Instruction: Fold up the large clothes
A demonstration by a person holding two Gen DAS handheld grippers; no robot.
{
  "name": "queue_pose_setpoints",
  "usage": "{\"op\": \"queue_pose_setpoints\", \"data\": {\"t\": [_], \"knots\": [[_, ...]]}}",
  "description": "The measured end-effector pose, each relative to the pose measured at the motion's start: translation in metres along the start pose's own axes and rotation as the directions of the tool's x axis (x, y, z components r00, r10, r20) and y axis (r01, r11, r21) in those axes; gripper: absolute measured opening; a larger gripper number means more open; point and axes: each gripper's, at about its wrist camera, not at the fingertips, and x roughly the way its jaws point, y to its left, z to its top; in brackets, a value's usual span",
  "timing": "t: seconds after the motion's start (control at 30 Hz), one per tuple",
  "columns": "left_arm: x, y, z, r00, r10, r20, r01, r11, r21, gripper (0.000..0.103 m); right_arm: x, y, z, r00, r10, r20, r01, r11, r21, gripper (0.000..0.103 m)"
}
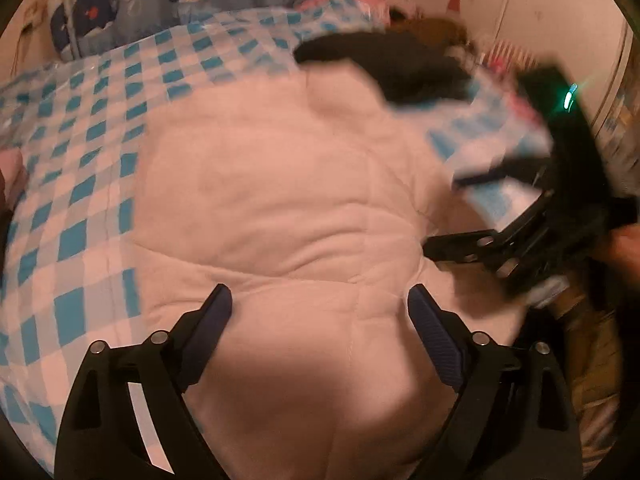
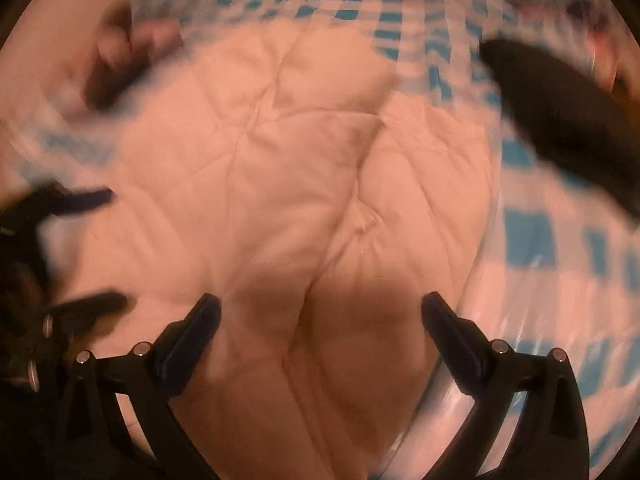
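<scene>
A big pale pink coat (image 1: 280,200) is lying flat on a bed with a blue and white checked sheet (image 1: 80,208). The coat is filling the middle of both pictures. The left gripper (image 1: 320,304) is hanging over the coat at the bottom of its picture, with its fingers wide apart and nothing between them. The right gripper (image 2: 320,312) is hanging over the coat too, fingers wide apart and holding nothing. A black cloth (image 1: 392,68) is lying at the upper right, just past the coat. A whale curtain (image 1: 120,4) is hanging at the top.
</scene>
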Motion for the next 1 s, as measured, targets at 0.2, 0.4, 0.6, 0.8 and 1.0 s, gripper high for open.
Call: {"op": "queue_pose_setpoints", "data": {"t": [0.2,0.4,0.6,0.8,1.0], "knots": [[-0.031,0.108,-0.011,0.997,-0.075,0.028,0.080,0.920,-0.383,0.088,-0.047,-0.096,-0.044,0.988,0.099,0.117,-0.133,0.933,0.335,0.097],[0.010,0.149,-0.049,0.974,-0.226,0.007,0.184,0.779,-0.600,0.088,0.004,-0.131,-0.068,0.948,0.308,0.083,-0.306,0.800,0.516,0.097],[0.029,0.130,-0.040,0.958,-0.285,0.027,0.245,0.769,-0.591,0.088,0.002,-0.118,-0.063,0.901,0.416,0.119,-0.420,0.775,0.472,0.097],[0.051,0.125,-0.032,0.954,-0.301,0.009,0.244,0.756,-0.608,0.090,0.020,-0.118,-0.068,0.862,0.495,0.105,-0.474,0.718,0.510,0.098],[0.044,0.109,-0.024,0.965,-0.262,-0.009,0.213,0.803,-0.557,0.090,0.036,-0.101,-0.068,0.853,0.518,0.067,-0.473,0.712,0.519,0.098]]}}
